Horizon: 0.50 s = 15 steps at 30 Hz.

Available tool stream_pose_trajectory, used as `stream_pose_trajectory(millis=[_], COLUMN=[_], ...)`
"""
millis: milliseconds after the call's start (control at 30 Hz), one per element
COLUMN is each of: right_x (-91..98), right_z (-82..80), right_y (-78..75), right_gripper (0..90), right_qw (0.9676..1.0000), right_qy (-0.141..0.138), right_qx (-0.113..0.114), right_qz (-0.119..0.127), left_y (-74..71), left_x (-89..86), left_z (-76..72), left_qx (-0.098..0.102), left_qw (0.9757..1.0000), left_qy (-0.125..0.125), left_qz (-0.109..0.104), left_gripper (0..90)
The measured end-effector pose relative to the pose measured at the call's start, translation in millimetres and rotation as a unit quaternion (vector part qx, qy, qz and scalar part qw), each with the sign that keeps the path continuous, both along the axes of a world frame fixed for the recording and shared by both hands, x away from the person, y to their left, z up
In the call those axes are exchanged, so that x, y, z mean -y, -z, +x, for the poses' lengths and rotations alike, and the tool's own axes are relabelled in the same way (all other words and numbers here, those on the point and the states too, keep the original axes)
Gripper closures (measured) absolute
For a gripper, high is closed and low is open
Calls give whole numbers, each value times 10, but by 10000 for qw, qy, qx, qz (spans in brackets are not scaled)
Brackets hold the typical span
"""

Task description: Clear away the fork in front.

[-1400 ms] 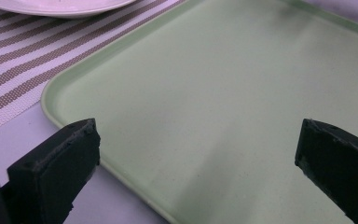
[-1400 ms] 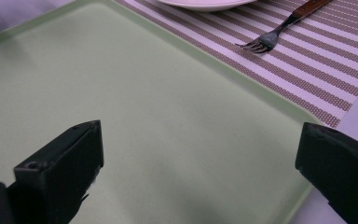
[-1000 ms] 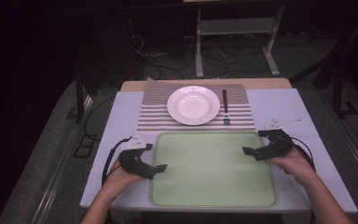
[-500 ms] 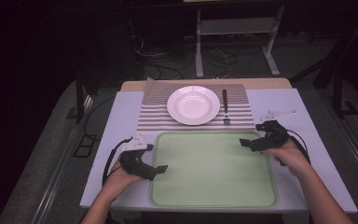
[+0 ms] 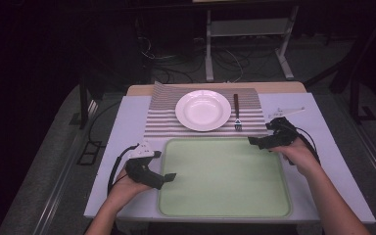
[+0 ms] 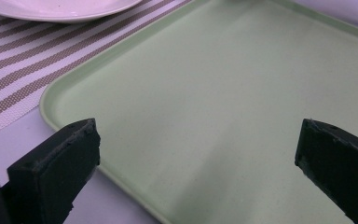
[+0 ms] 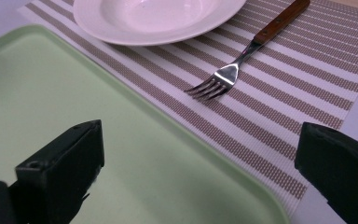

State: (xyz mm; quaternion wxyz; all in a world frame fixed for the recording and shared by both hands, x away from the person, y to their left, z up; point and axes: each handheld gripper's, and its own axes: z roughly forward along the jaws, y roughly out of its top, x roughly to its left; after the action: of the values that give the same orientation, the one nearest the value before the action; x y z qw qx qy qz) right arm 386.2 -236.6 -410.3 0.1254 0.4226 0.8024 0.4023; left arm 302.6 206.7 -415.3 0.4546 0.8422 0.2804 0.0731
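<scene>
The right gripper (image 5: pixel 257 142), jaws spread wide, is near the fork (image 7: pixel 242 56) by the tray's (image 5: pixel 225 215) far right corner; go slow, grab the handle.

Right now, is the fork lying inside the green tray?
No, the fork lies on the striped placemat, beside the plate, outside the tray.

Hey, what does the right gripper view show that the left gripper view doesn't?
Right gripper view alone: a fork with a wooden handle, lying on the striped placemat beside the white plate, tines toward the green tray. Left gripper view alone: the tray's broad bare middle and its left rim. Both share tray, placemat, plate edge, and open black jaws.
</scene>
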Motion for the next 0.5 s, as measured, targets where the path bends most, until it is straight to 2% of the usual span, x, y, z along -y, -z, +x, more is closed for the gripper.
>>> stream_pose_trajectory(millis=[267,500], right_x=[-25,-85], right_z=[188,363], right_y=[-14,-36], right_gripper=[18,69], right_qw=[9999,9992], right_qy=[140,267], right_qx=[-41,-195], right_qz=[35,-211], left_y=[9,-1], left_x=[1,19], left_z=[5,-12], left_qx=[-8,27], left_qw=[10000,10000], left_qy=[-7,13], left_qz=[17,-14], left_gripper=[0,0])
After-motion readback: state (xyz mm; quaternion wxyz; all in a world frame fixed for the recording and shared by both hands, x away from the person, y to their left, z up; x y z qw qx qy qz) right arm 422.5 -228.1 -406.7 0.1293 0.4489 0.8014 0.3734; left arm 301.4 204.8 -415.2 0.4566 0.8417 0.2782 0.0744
